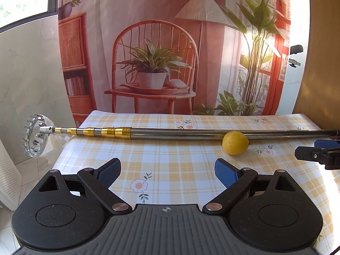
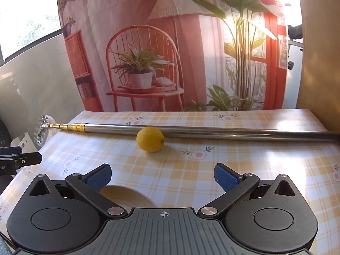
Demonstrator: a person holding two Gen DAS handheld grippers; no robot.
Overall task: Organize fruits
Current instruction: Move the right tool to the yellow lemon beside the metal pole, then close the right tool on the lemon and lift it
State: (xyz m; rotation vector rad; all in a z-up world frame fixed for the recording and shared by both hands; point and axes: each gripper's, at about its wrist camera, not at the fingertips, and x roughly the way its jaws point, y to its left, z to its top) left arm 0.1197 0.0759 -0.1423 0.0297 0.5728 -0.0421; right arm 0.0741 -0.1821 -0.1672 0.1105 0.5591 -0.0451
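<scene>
Your left tongs (image 1: 167, 170) stand wide apart with nothing between the blue pads (image 1: 225, 175); only bare tablecloth (image 1: 170, 148) shows in the gap. Your right tongs (image 2: 162, 175) are equally spread and hold nothing, though the rim of a pale yellow dish (image 2: 127, 197) shows low in their gap, at about 7 o'clock from its middle, partly hidden under the left-hand finger.

The lemon (image 1: 235, 143) lies on the checked cloth at about 1 o'clock from the left tongs, apart from them. In the right wrist view the lemon (image 2: 150, 139) sits at about 11 o'clock from the right tongs, again apart from both pads. It rests just in front of the pole (image 2: 212, 130), touching it or very nearly so; which cannot be told.

The pole runs across the table from 9 o'clock to 3 o'clock, with gold-banded sections toward its left end. Its toothed picker head (image 1: 36, 136) overhangs the table's left edge, a white bag (image 1: 54, 146) hanging behind it.

The tip of your right tongs appears at the 3 o'clock edge of the left view; the tip of your left tongs at the 9 o'clock edge of the right view.
</scene>
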